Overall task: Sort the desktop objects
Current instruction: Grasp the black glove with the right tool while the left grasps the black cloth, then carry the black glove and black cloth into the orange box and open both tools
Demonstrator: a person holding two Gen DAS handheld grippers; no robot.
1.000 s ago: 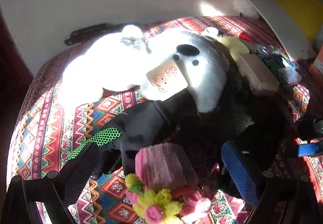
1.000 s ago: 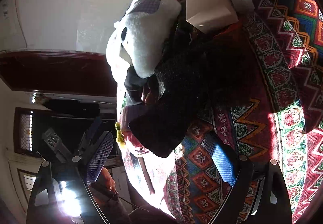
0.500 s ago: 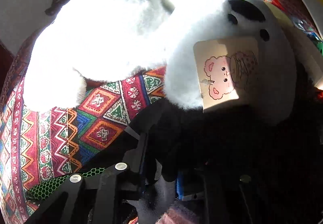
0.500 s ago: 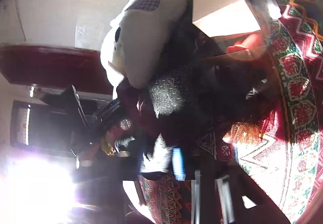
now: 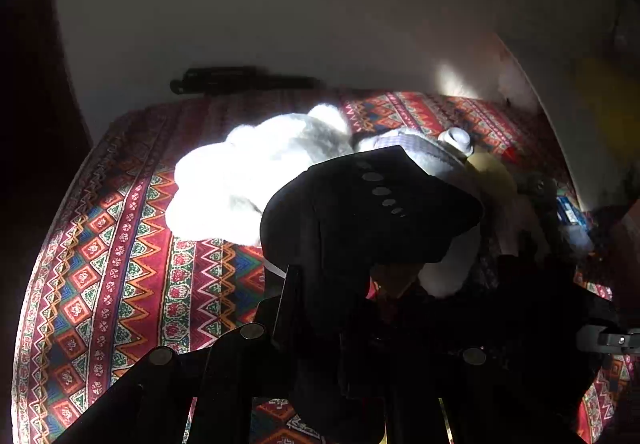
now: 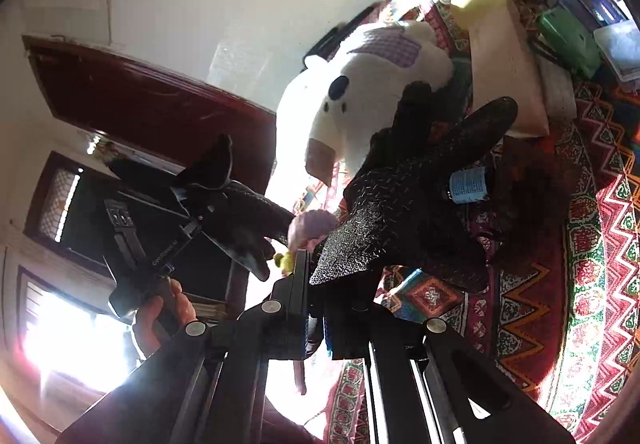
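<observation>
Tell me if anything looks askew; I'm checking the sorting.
Yes. Each gripper, left and right, is shut on a black glove, both lifted off the cloth. The plush toy lies tipped on its side among heaped clutter.

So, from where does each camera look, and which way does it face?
Left wrist: sits on the left gripper, faces across the cloth to the wall; a black glove is clamped in its fingers.
Right wrist: sits on the right gripper, tilted toward the door; a second black glove, the left gripper and a hand show.
Both see the plush toy.
</observation>
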